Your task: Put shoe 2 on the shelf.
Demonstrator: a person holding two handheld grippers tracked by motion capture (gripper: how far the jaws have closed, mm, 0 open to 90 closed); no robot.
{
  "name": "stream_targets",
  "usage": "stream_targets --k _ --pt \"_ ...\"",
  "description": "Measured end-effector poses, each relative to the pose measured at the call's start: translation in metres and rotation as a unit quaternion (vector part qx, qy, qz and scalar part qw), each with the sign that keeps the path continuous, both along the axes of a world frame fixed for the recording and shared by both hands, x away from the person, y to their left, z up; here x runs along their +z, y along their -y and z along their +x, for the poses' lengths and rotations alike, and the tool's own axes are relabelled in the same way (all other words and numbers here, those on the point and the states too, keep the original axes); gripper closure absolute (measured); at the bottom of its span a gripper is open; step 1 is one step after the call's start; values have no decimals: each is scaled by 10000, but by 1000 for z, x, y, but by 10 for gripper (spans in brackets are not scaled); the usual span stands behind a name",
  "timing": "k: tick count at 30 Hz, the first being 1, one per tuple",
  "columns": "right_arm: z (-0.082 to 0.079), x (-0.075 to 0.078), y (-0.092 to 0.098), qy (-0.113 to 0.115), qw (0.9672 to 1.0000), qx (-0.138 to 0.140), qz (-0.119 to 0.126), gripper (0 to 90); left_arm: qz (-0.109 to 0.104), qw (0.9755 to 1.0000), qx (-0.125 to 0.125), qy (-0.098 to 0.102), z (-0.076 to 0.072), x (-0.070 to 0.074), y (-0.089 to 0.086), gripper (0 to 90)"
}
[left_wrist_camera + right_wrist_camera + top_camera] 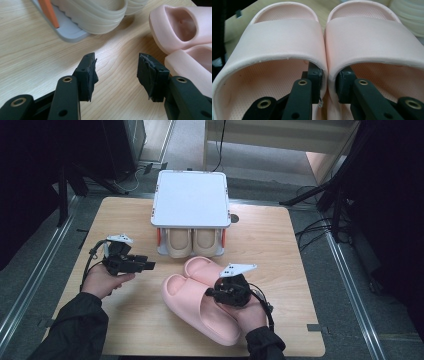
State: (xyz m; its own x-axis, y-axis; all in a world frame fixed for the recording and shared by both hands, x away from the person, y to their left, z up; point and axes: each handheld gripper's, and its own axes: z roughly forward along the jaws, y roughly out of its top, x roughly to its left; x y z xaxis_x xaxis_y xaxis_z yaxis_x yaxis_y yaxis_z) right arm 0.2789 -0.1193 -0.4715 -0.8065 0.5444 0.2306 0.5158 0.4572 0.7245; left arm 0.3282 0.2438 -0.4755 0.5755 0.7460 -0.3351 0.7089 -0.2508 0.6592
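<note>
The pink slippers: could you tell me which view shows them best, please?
The high view: both pink slippers lie whole, side by side on the table. The right gripper view has their straps close up, inner walls pinched together. The left gripper view catches their toe ends.

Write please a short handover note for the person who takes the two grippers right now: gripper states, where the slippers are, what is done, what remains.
Right gripper: shut on the pink slippers, one jaw inside each, pinching the two touching inner walls together.
Left gripper: open, nothing between the jaws, over bare table left of the pink pair.
Beige slippers: already on the rack's lower shelf.
Left to do, probably: place the pink pair at the rack; whether there is room I cannot tell.
</note>
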Motion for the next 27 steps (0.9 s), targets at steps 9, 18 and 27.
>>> stream_targets --k 9,18,27 --pt "13 -1 -19 -165 9977 647 -105 772 18 9994 323 -125 -17 -3 -21 416" --pt "26 -5 -37 -384 9930 1105 -158 771 -28 9986 497 -153 -39 -6 -39 379" --pt "37 7 -59 -419 9866 1570 -147 771 -19 9972 718 -218 -54 -9 -52 363"
